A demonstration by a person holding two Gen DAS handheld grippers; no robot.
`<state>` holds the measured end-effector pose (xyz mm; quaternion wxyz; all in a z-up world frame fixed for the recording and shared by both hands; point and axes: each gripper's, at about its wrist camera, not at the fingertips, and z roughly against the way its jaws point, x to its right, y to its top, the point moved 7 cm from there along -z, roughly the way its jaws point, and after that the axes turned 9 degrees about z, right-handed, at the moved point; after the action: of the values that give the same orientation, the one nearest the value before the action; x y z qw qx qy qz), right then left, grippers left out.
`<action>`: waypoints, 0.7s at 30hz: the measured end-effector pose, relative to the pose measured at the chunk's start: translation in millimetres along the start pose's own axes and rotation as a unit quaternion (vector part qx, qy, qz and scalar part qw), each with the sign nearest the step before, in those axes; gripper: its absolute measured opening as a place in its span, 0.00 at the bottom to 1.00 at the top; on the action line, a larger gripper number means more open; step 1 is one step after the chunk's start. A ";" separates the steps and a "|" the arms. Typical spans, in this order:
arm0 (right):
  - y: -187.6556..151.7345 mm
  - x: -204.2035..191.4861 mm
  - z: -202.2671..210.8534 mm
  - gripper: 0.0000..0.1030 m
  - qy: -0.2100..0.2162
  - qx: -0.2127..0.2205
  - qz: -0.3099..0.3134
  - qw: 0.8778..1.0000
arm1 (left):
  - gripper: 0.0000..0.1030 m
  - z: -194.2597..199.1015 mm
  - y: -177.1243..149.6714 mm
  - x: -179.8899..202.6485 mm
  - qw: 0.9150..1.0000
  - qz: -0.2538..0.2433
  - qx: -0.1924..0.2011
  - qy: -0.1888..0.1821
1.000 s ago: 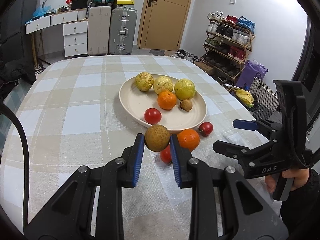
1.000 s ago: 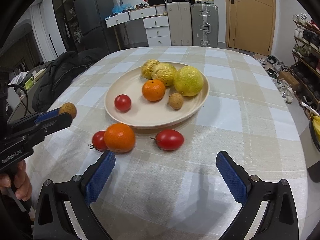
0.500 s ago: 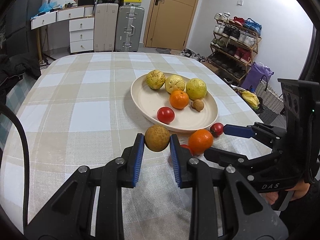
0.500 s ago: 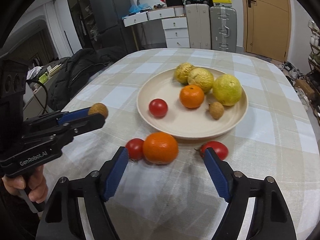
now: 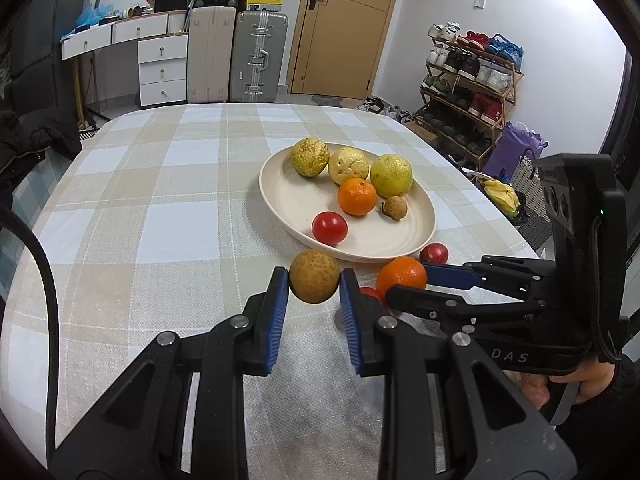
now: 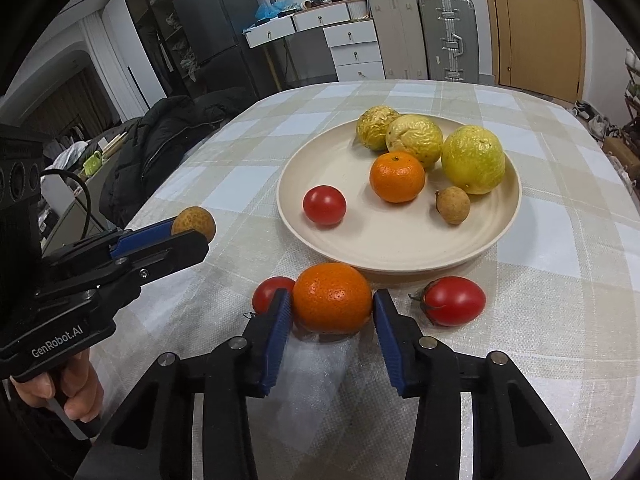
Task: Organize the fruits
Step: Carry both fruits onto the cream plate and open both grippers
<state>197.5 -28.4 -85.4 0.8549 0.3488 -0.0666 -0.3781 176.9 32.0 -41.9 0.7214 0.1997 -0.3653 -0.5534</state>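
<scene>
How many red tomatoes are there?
3: one on the plate, one on the cloth right of the orange, one half hidden left of it.

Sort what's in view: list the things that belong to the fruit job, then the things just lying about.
Job: plate; loose orange between right tongs; brown fruit in left tongs; oval tomato; round tomato.

Lying about: suitcases; shoe rack; black jacket; drawers.
</scene>
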 end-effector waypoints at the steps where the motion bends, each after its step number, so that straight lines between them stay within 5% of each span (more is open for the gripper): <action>1: 0.0 0.2 0.6 0.41 -0.001 0.001 0.001 1.000 | 0.23 1.0 0.1 1.7 1.000 -0.002 0.001 -0.002; 21: 19.3 -2.4 47.8 0.41 -0.012 0.079 0.010 0.997 | 0.23 -2.8 -1.6 8.5 1.000 -0.007 0.002 -0.005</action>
<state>189.3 -43.7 -36.8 0.8277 0.4098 -0.1095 -0.3673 178.9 23.1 -42.3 0.7153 0.2013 -0.3683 -0.5587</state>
